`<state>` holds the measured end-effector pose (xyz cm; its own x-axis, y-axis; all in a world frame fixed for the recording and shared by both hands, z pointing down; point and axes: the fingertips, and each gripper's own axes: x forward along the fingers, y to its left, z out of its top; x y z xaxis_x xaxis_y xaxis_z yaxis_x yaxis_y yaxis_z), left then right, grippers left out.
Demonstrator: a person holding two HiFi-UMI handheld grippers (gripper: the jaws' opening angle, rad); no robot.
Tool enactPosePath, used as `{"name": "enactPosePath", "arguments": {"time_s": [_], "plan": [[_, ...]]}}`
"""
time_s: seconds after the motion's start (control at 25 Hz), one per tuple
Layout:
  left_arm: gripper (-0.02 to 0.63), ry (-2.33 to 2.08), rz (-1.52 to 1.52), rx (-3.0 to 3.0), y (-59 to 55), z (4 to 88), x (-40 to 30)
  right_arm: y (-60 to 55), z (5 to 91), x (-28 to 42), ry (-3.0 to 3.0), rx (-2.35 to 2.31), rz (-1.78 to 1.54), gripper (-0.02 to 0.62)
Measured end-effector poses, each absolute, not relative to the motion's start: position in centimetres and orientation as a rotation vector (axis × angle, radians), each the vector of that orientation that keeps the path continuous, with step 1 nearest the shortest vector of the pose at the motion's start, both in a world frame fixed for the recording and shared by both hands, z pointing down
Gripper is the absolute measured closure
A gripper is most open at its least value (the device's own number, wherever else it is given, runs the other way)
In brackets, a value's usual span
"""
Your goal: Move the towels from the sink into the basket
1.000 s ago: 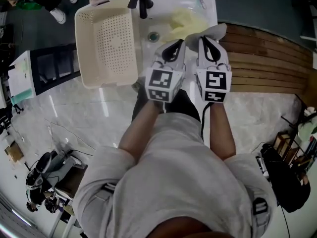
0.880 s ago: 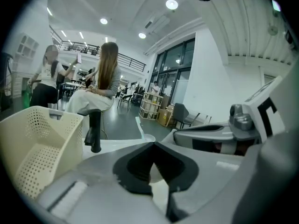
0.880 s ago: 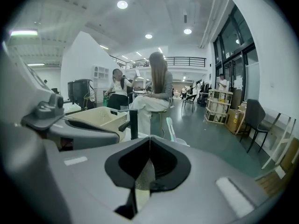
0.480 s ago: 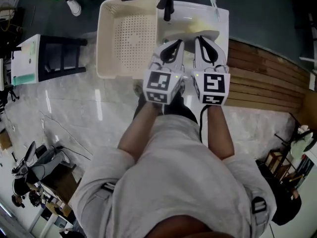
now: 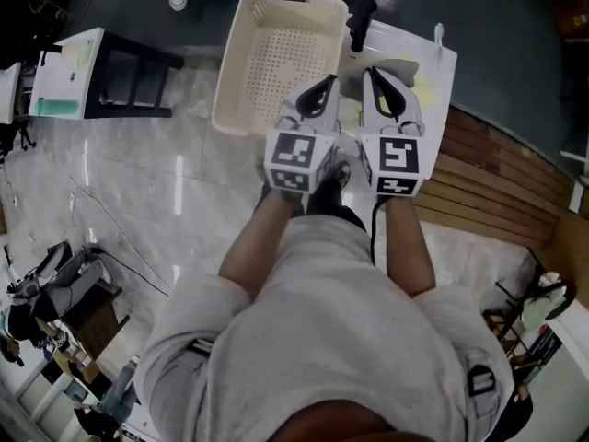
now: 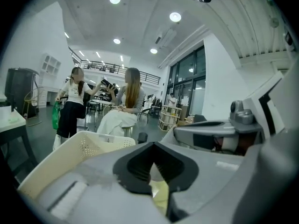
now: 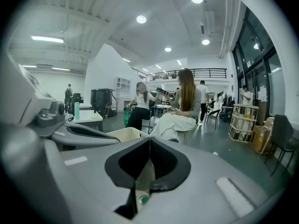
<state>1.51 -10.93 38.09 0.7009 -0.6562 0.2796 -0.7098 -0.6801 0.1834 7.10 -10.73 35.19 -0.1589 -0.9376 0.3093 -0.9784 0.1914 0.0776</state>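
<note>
A pale yellow towel (image 5: 411, 68) lies in the white sink (image 5: 440, 72), partly hidden under my grippers. The cream perforated basket (image 5: 276, 63) stands just left of the sink, with nothing seen in it. My left gripper (image 5: 326, 83) and right gripper (image 5: 375, 77) hang side by side over the sink's near edge, both shut with nothing in them. In the left gripper view the towel (image 6: 161, 196) shows below the shut left gripper (image 6: 152, 144), and the basket (image 6: 79, 153) lies to the left. Under the shut right gripper (image 7: 149, 141) I see the sink's drain (image 7: 142, 200).
A black faucet (image 5: 361, 21) rises at the sink's far side, between basket and basin. A dark side table (image 5: 124, 72) stands at the left, and wooden slats (image 5: 488, 178) run at the right. People (image 7: 182, 106) sit beyond the sink.
Both grippers, still shut and side by side, have risen and moved forward over the sink. In the head view the basket and sink have slid right, and more of the towel is covered.
</note>
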Motion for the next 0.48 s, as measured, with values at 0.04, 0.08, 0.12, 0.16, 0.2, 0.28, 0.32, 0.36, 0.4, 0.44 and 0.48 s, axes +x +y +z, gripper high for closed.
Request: {"name": "enactPosePath", "arguments": {"time_s": [0.04,0.08,0.12,0.16,0.2,0.28,0.32,0.36,0.4,0.44,0.48], "plan": [[0.586,-1.101,0.274,2.625,-11.1,38.1,0.9,-11.0,35.2,6.4,-2.196,1.804,0.198,0.584],[0.586,-1.120,0.270,2.616,-11.3,38.2,0.2,-11.2,35.3,5.8,-2.209,1.787,0.194,0.585],[0.586,-1.140,0.265,2.607,-11.4,38.2,-0.4,-11.5,35.3,5.2,-2.222,1.770,0.189,0.584],[0.586,-1.158,0.262,2.599,-11.6,38.1,-1.0,-11.6,35.3,4.6,-2.235,1.753,0.184,0.584],[0.586,-1.173,0.259,2.592,-11.6,38.0,-1.5,-11.8,35.2,3.9,-2.247,1.737,0.181,0.584],[0.586,-1.194,0.256,2.585,-11.6,37.8,-2.6,-12.0,34.9,2.7,-2.266,1.715,0.175,0.584],[0.586,-1.203,0.256,2.582,-11.6,37.7,-3.1,-12.1,34.8,2.1,-2.276,1.707,0.173,0.584],[0.586,-1.213,0.256,2.578,-11.6,37.6,-3.6,-12.1,34.7,1.5,-2.285,1.697,0.170,0.584],[0.586,-1.223,0.253,2.573,-11.7,37.6,-4.1,-12.2,34.6,0.9,-2.295,1.687,0.165,0.584],[0.586,-1.235,0.250,2.567,-11.7,37.6,-4.6,-12.3,34.5,0.3,-2.306,1.675,0.159,0.584],[0.586,-1.247,0.247,2.561,-11.8,37.6,-5.1,-12.4,34.4,-0.3,-2.317,1.663,0.153,0.584]]}}
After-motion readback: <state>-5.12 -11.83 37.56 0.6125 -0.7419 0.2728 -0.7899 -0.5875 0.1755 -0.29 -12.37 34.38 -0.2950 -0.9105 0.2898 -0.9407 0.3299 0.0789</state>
